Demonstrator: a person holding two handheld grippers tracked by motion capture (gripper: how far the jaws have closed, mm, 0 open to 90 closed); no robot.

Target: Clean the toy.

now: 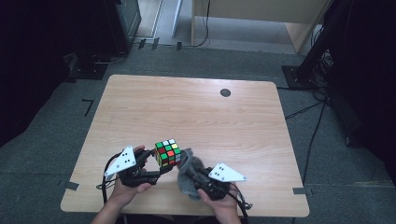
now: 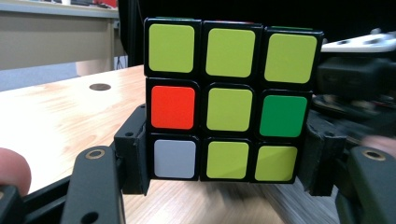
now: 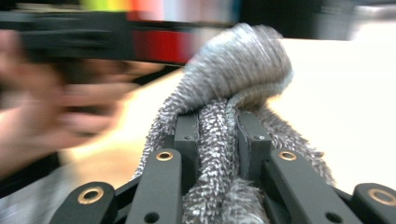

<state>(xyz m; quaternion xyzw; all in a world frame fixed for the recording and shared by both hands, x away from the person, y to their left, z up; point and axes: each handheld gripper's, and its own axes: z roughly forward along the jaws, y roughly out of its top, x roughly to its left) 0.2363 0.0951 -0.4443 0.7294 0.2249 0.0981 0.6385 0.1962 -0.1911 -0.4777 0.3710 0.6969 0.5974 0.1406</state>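
Presently the right gripper (image 1: 189, 173) (clenching a grey cloth (image 1: 187, 173)) is sitting just right of the cube (image 1: 168, 152), which the left gripper (image 1: 156, 169) is clamping.

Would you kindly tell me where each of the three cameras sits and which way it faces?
High view: fixed above the person's side, looking forward and down on the table; both forearms, hands, left gripper and right gripper show.
Left gripper view: rides the left gripper, looking along its jaws, shut on the cube; a fingertip shows.
Right gripper view: rides the right gripper, looking along jaws shut on a grey cloth; a blurred hand shows.
Shared: high and left gripper views both show the cube.
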